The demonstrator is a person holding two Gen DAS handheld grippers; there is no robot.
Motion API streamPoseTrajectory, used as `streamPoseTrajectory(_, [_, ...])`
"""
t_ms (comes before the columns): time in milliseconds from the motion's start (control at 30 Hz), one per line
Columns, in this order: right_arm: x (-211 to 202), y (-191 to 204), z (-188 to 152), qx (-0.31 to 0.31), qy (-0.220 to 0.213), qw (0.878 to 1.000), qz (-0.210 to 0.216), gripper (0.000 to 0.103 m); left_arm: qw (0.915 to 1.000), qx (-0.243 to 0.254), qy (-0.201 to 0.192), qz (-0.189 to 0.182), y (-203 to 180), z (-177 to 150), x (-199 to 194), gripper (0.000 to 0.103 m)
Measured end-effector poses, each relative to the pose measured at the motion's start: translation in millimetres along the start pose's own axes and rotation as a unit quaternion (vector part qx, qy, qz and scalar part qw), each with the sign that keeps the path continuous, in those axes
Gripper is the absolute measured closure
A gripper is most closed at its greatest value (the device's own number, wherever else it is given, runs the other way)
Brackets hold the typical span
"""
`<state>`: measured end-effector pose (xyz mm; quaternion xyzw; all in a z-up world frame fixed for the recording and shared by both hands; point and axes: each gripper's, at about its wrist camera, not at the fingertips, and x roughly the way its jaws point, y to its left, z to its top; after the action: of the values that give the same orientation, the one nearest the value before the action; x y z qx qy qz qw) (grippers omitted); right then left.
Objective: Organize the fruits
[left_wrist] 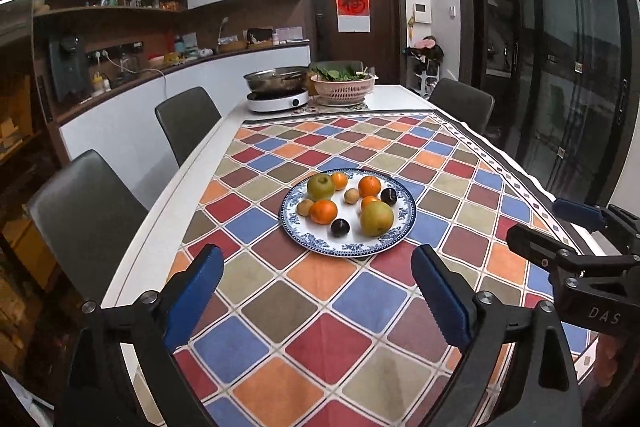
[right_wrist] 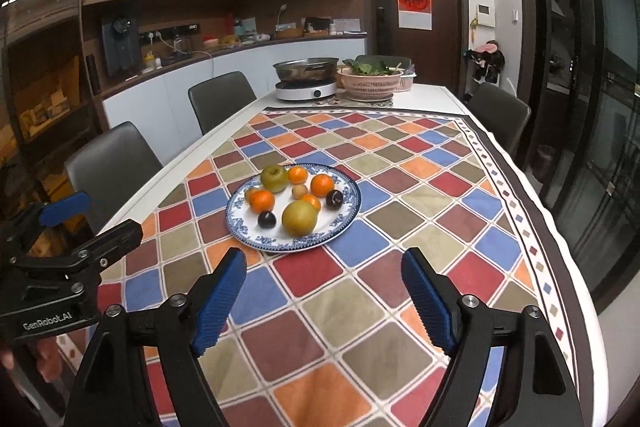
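A blue-and-white patterned plate (left_wrist: pixel 404 221) (right_wrist: pixel 240 223) sits on the chequered tablecloth and holds mixed fruit: a green apple (left_wrist: pixel 321 185) (right_wrist: pixel 274 177), a yellow-green pear (left_wrist: pixel 377 217) (right_wrist: pixel 299 218), several oranges (left_wrist: pixel 323 211) (right_wrist: pixel 262 200), two dark plums (left_wrist: pixel 340 227) (right_wrist: pixel 267 219) and small tan fruits (left_wrist: pixel 351 195). My left gripper (left_wrist: pixel 318 265) is open and empty, held short of the plate's near rim. My right gripper (right_wrist: pixel 324 269) is open and empty, also short of the plate. Each gripper shows at the edge of the other's view.
At the table's far end stand an induction cooker with a steel pot (left_wrist: pixel 277 83) (right_wrist: pixel 306 75) and a pink colander of greens (left_wrist: pixel 344 85) (right_wrist: pixel 372 79). Grey chairs (left_wrist: pixel 186 123) (right_wrist: pixel 112 163) line the left side, one (left_wrist: pixel 462 103) on the right.
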<state>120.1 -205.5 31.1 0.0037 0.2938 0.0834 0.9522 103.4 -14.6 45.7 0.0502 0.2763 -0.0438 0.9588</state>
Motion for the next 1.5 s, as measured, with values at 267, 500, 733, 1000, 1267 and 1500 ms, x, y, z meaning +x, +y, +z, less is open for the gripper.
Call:
streamPoseTrajectory(267, [-25, 2, -15, 0.003, -0.005, 1.0, -0.007, 0.019, 1.0, 0.001, -0.008, 0.002, -4, -15, -23, 0.004])
streamPoseTrajectory(500, [-39, 5, -24, 0.0, -0.013, 1.0, -0.007, 0.019, 0.9997, -0.002, -0.022, 0.008, -4, -21, -42, 0.0])
streamPoseTrajectory(733, [-49, 5, -28, 0.003, -0.02, 1.0, -0.012, 0.019, 0.9996, 0.0, -0.026, 0.008, -5, -24, -49, 0.0])
streamPoseTrajectory(1000, [-52, 6, -30, 0.002, -0.021, 1.0, -0.015, 0.019, 0.9995, 0.0, -0.031, 0.009, -5, -28, -53, 0.0])
streamPoseTrajectory(1267, [-54, 6, -31, 0.003, -0.021, 1.0, -0.014, 0.019, 0.9995, 0.001, -0.032, 0.008, -6, -29, -54, 0.0])
streamPoseTrajectory(1500, [-53, 6, -32, 0.001, -0.021, 1.0, -0.014, 0.019, 0.9995, 0.0, -0.031, 0.004, -5, -30, -55, 0.0])
